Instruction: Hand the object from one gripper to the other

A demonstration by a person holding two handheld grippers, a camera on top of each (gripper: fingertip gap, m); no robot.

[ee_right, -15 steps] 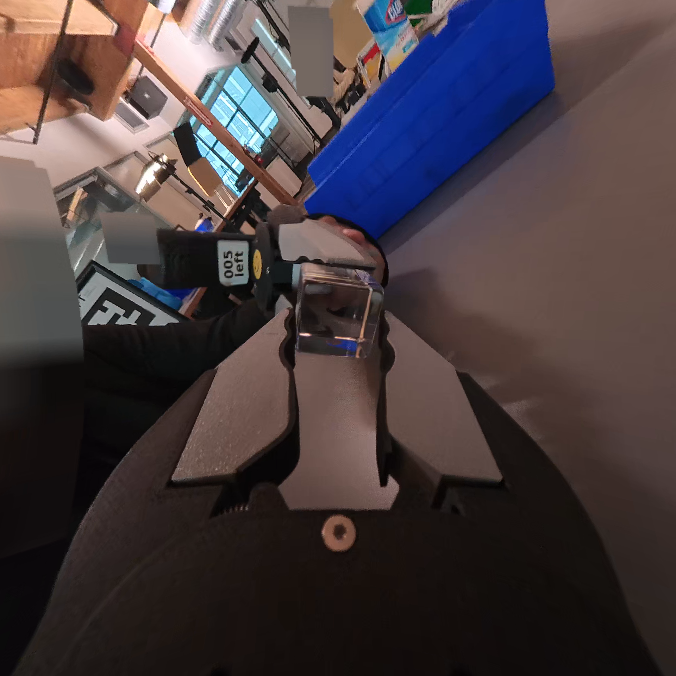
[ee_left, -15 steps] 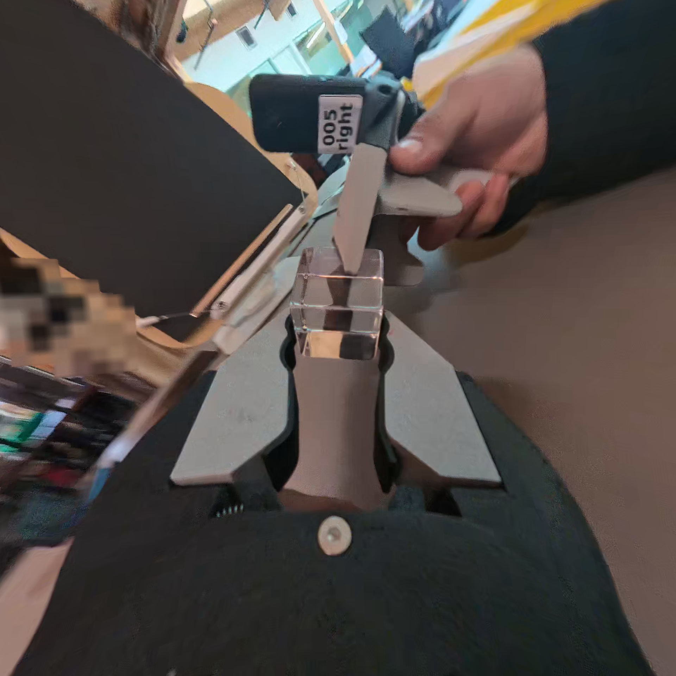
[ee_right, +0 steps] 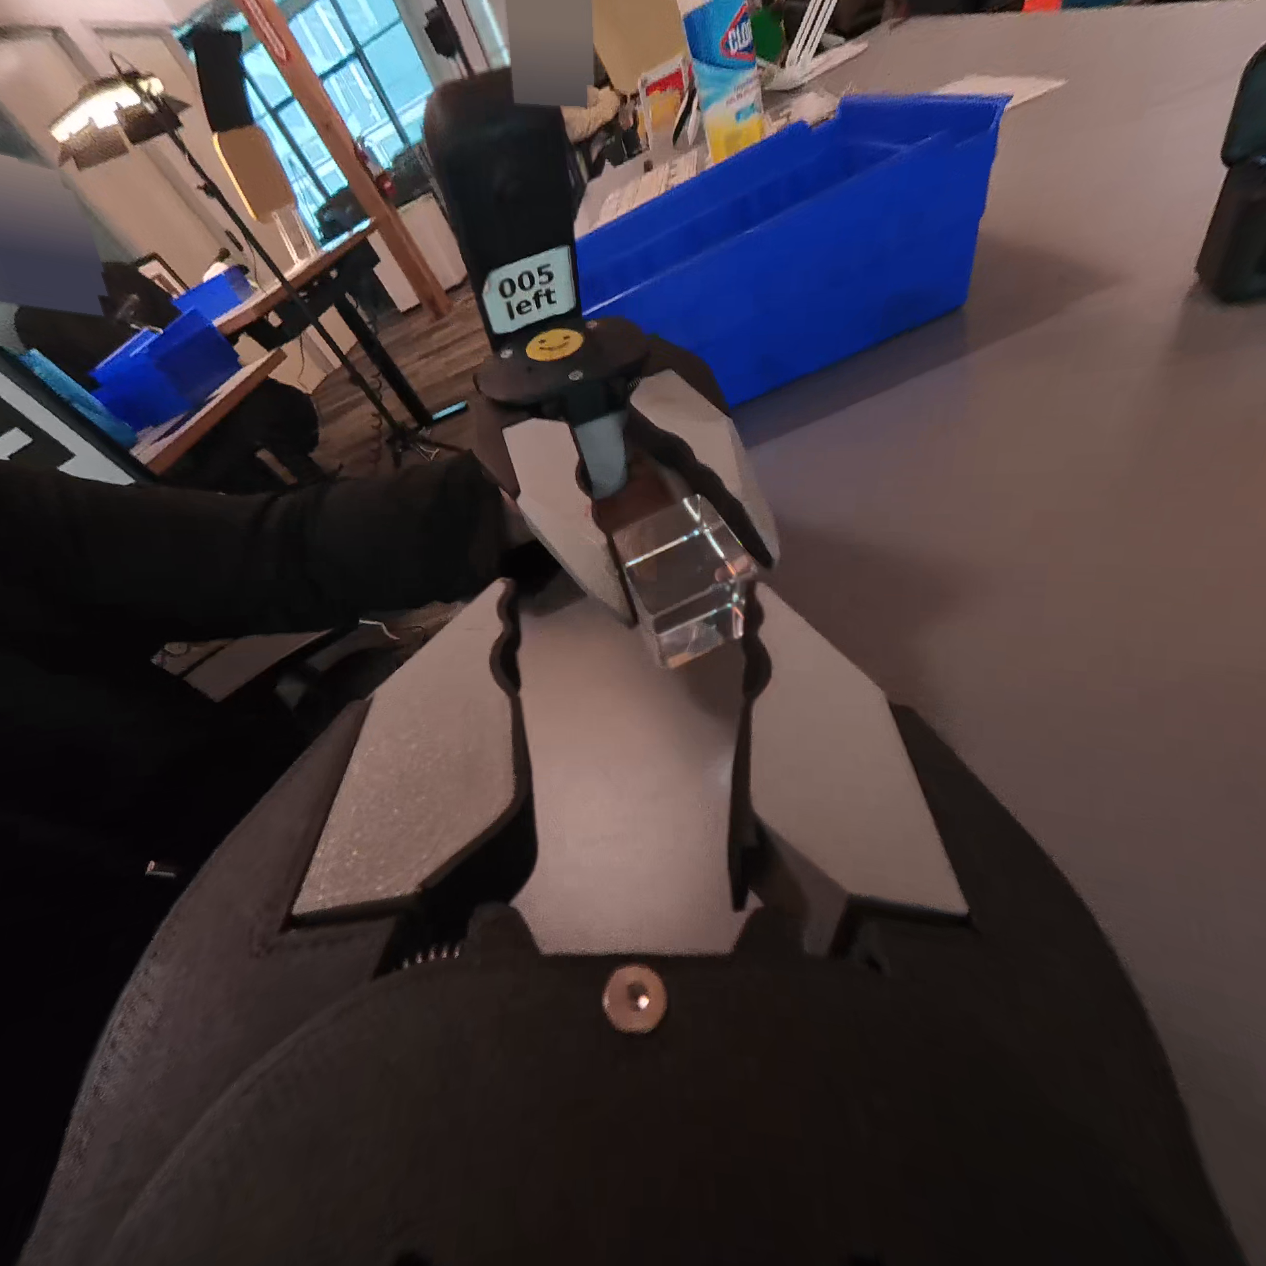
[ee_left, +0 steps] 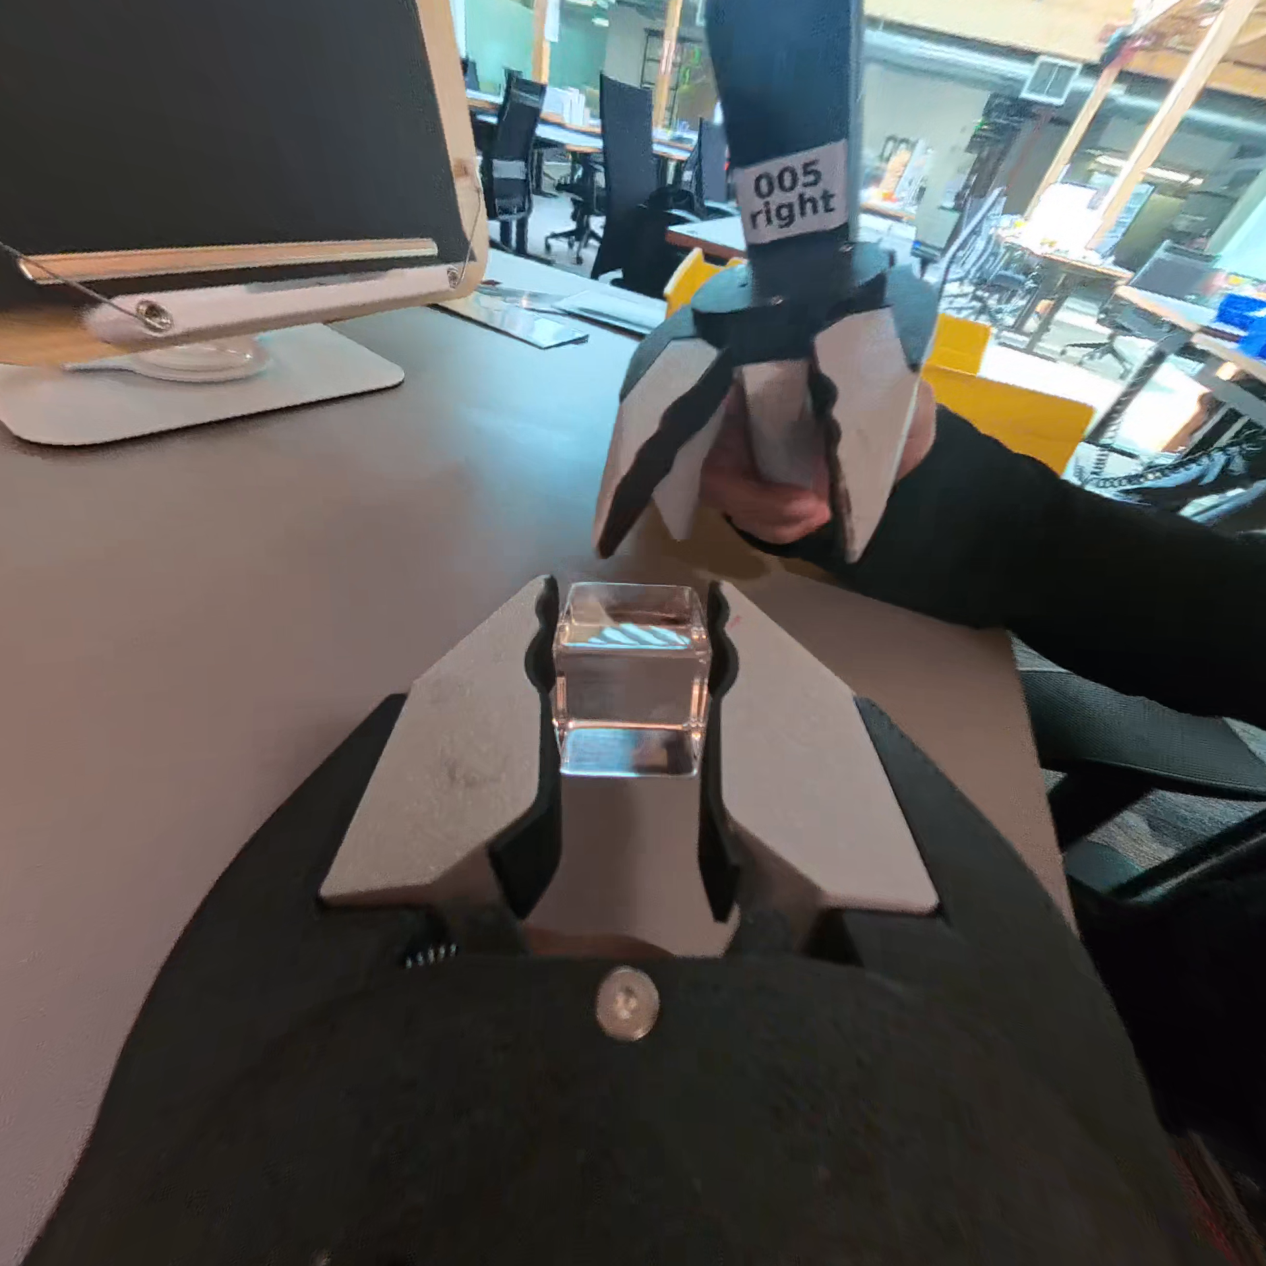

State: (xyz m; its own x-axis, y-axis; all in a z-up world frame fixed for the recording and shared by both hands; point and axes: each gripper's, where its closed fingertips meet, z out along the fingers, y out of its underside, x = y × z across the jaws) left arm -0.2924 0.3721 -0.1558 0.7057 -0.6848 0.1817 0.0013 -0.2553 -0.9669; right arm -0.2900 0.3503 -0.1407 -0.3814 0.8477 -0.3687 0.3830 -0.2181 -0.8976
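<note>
A clear cube sits between the two fingers of my left gripper, which is shut on it and holds it above the grey table. My right gripper hangs just beyond and above the cube, fingers spread, not touching it. In the right wrist view my right gripper is open and empty. The left gripper points at it from ahead with the cube in its tips. The cube lies close to my right finger, apart from the left one.
A monitor on a white stand stands at the table's far left. A blue bin with a wipes canister behind it sits on the table. A dark object is at the right edge. A black chair is beside the table. Left and right tips are no more than a few centimetres apart.
My right gripper has opened, let go of the cube and drawn back from it. Both grippers have swung round to level. The left gripper still holds the cube.
</note>
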